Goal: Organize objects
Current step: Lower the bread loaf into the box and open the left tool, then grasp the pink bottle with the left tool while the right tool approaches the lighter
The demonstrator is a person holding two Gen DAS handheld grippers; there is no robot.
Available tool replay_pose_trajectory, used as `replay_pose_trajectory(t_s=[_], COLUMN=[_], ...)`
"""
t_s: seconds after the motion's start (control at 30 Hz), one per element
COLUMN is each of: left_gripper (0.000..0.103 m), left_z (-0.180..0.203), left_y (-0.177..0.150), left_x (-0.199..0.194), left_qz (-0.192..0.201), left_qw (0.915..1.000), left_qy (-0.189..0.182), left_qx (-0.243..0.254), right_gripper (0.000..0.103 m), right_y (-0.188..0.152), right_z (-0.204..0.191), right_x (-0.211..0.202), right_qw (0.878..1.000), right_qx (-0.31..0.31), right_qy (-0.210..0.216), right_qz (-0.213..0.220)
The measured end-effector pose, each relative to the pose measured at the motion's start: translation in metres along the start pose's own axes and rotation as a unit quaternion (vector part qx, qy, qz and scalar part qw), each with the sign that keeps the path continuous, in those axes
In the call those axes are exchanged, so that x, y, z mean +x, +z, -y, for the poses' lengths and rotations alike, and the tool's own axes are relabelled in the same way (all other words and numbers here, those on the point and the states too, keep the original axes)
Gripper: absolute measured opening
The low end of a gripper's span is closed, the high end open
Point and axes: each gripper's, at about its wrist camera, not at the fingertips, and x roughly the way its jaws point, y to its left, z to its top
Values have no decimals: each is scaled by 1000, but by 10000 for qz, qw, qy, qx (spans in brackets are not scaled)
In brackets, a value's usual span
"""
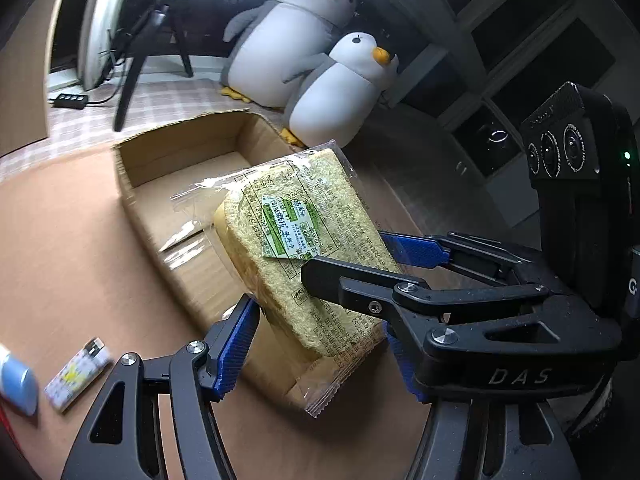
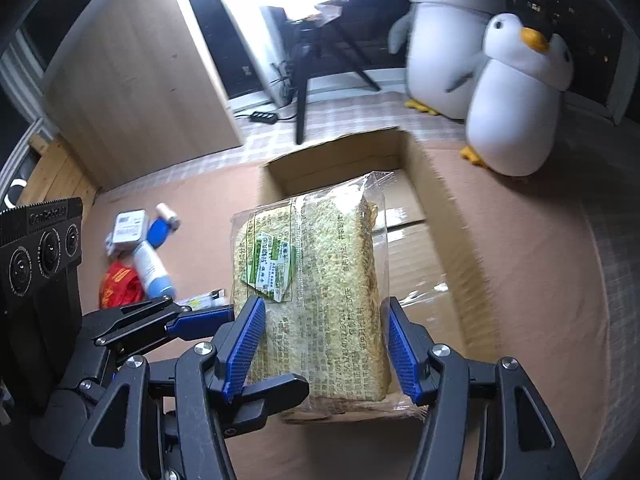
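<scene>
The bagged bread loaf (image 1: 304, 248) is up in the air over the open cardboard box (image 1: 176, 160), tilted, its label side up. Both tools carry it together. The left hand-held gripper (image 1: 320, 344) has its blue pads on the two long sides of the near end. The right hand-held gripper (image 2: 324, 344) clamps the same loaf across its width, coming in from the other side, so the two cross over the bag. Judgement: two grips because the loaf is soft, long and in slippery film; one pinch would let it sag or swing. Neither pair of jaws is fully closed; the bread's width keeps them apart.

The box has its flaps down and looks empty inside, apart from its taped bottom seam. It seems the sorting target, so the loaf is likely on its way in, with lowering and release still to do.

On the brown worktop (image 2: 520, 280), left of the box, lie leftovers not yet sorted: a small patterned box (image 1: 78, 376), a white-and-blue tube (image 2: 154, 268), a red packet (image 2: 120, 284) and a white square case (image 2: 128, 228). Two plush penguins (image 2: 516, 96) sit behind the box, apart from it.

Risk: squeezing the bread flat, or the film slipping.
</scene>
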Motion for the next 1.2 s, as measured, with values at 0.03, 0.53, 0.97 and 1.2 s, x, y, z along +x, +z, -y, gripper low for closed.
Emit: replay_pose_trajectory(t_s=[0.03,0.53,0.97,1.2], left_gripper=[67,76,78,78], left_z=[2,2,-42,-83], left_y=[4,5,-41,-80], left_x=[6,37,-48,-107], left_qz=[-10,-283,-114,39], left_qw=[10000,9985,9969,9945], left_qy=[4,460,770,951], left_qx=[2,127,-146,-432], right_gripper=[56,65,66,66], right_y=[2,1,-25,-43], right_z=[5,41,-20,-62], right_x=[1,8,2,4], right_qw=[10000,9984,9996,9982], right_qx=[12,245,76,75], right_qy=[-36,-508,-98,394], right_qz=[5,58,273,441])
